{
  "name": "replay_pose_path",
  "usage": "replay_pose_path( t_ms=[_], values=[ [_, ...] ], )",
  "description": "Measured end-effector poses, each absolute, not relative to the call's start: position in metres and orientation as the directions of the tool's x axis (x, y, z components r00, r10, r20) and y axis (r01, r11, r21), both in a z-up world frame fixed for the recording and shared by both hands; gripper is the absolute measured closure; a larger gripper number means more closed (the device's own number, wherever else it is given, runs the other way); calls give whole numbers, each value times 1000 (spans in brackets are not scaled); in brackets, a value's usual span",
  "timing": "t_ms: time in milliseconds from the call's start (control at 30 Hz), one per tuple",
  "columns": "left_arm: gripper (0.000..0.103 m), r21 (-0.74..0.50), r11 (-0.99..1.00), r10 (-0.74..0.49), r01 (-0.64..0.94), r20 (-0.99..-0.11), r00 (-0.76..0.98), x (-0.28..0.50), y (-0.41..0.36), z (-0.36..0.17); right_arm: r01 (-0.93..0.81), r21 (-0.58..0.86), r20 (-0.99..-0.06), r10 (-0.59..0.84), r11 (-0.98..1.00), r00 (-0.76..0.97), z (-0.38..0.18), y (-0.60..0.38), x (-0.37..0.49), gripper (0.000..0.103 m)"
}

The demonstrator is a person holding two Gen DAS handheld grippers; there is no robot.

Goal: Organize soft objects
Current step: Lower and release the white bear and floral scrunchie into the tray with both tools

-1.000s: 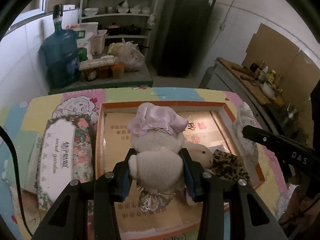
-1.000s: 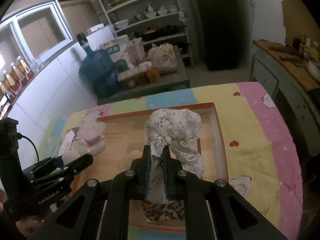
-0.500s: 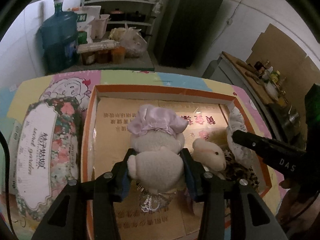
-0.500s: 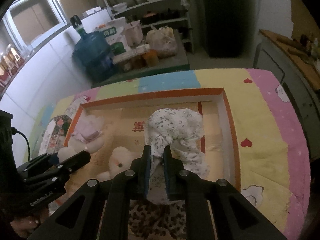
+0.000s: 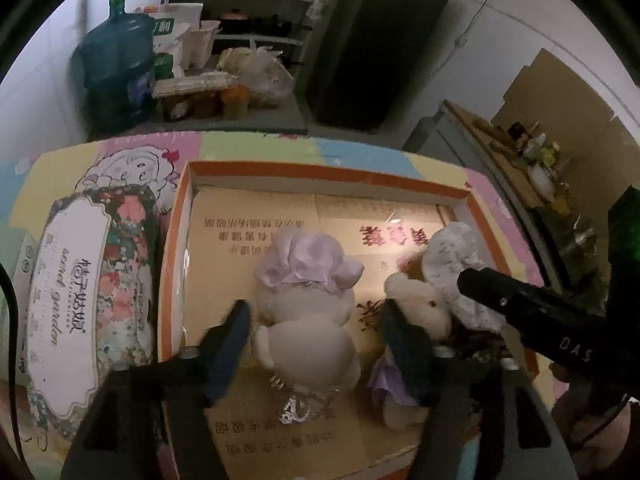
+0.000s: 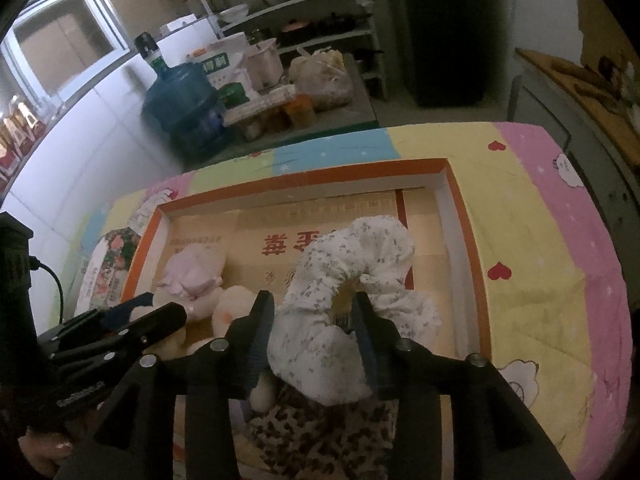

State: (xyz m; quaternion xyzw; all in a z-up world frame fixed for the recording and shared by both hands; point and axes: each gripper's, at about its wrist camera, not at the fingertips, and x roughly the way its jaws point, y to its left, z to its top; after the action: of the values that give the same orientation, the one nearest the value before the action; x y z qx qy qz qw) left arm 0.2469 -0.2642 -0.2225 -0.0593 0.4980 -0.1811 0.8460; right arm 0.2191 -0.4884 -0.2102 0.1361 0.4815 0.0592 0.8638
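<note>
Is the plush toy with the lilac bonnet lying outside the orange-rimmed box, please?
No, the plush toy lies inside the orange-rimmed box, on its printed cardboard floor, between the opening fingers of the left gripper.

Both wrist cameras are looking steeply down, close over the orange-rimmed box (image 5: 176,240) (image 6: 466,216), sharing its floor from opposite ends

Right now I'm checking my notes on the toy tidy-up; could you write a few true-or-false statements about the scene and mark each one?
1. The plush toy with the lilac cap lies inside the orange-rimmed box. True.
2. The floral fabric piece lies outside the box. False: it is inside.
3. The floral tissue pack sits beside the box. True.
4. The water jug stands in the box. False: it stands behind the table.
</note>
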Motion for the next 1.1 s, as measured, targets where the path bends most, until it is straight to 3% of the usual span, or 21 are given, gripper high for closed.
replay_pose_path(
  t_ms=[100, 700, 1100],
  values=[
    [22, -291, 923, -377, 250, -807, 454, 243, -262, -214, 36, 298, -807, 232, 954, 543, -204, -490, 214, 61],
    [21, -262, 898, -426, 355, -722, 545, 198, -244, -151, 95, 316, -756, 190, 944, 627, -164, -488, 163, 61],
    [18, -205, 877, -465, 435, -594, 657, 160, -207, -101, 76, 325, -708, 189, 943, 681, -131, -452, 142, 61]
  ],
)
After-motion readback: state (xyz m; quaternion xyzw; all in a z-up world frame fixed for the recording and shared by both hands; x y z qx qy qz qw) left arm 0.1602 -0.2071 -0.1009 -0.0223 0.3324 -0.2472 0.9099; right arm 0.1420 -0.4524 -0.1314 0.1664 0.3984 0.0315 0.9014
